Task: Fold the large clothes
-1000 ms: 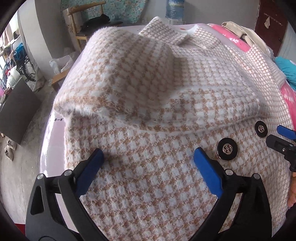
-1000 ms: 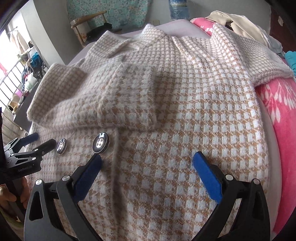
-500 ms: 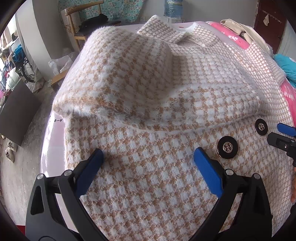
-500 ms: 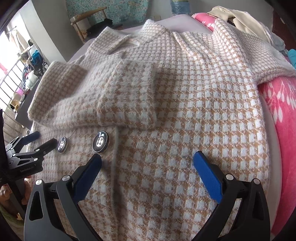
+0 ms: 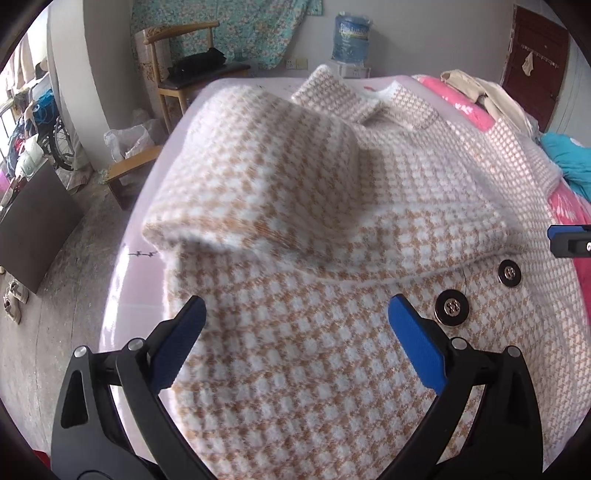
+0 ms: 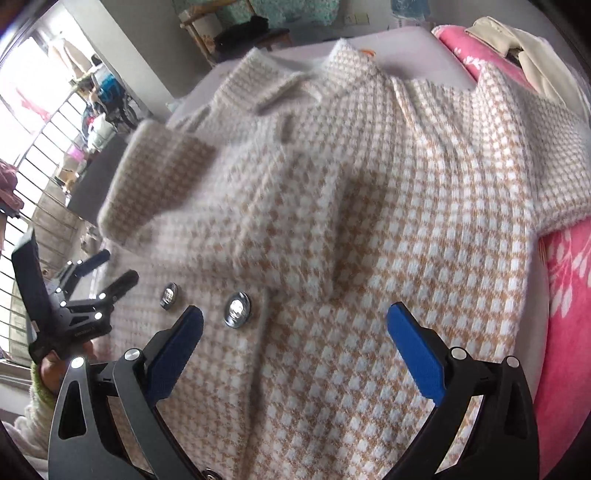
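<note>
Both claws risen since earlier, left claw point(image 5: 293, 314) wide, right claw point(image 6: 295, 319) wide, fuzzy houndstooth coat point(image 5: 332, 229) beneath

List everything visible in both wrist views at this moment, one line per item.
coat: one, tan-and-white check, spread on bed, one sleeve folded across front
buttons: two, dark metal, on coat front
pink blanket: one, right of coat
cream garment: one, far end of bed
chair: one, wooden, beyond bed
water jug: one, blue, by wall
left claw: open, above coat
right claw: open, above coat
</note>
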